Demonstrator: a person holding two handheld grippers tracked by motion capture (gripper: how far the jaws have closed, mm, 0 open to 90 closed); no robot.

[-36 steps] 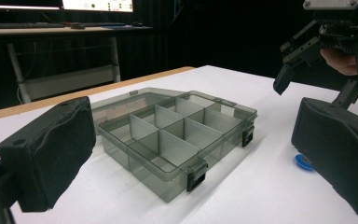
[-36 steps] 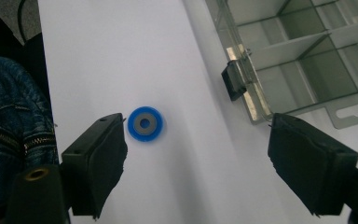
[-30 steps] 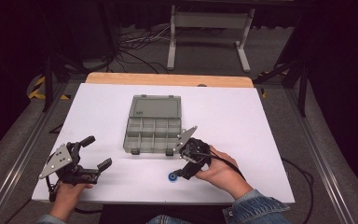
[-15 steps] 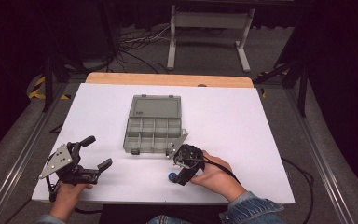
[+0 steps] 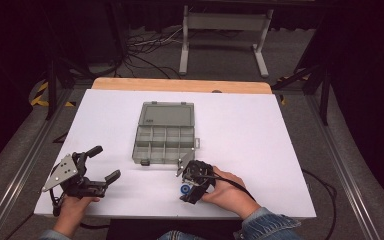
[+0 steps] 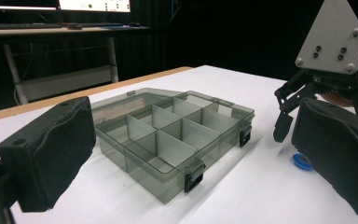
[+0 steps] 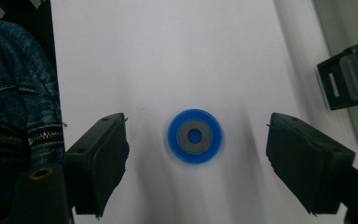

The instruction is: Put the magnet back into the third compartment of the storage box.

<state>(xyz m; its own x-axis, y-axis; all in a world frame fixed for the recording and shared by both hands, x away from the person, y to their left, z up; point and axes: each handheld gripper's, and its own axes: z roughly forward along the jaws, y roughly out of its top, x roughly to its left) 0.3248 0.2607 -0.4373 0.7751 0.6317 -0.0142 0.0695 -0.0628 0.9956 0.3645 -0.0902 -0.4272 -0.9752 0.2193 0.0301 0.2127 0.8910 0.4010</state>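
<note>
The blue ring (image 7: pixel 195 136) lies flat on the white surface (image 5: pixel 260 140), a grey inner band around a small blue centre. In your right gripper view it sits midway between the two black fingers (image 7: pixel 100 163), touching neither; white surface shows on both sides of it. Your right gripper (image 5: pixel 192 187) points down over it with the fingers spread wide, pinching nothing. From the high view the ring peeks out at the near edge of the surface, just beside that gripper's tip and just in front of the organizer box (image 5: pixel 165 140).

The box is a smoky clear plastic case, lid laid open away from you, its divided compartments looking empty as far as you can see them. Its black latch (image 7: pixel 338 84) shows at the right of your right gripper view, near the ring but apart from it.

Your left gripper (image 5: pixel 100 167) is well apart, at the near left of the surface, held in your left hand (image 5: pixel 72 210), its fingers (image 6: pixel 51 158) spread and holding nothing. It faces the box, and beyond its right finger you see the ring (image 6: pixel 304 162) under the other gripper.

A denim sleeve (image 5: pixel 267 225) covers your right forearm.
</note>
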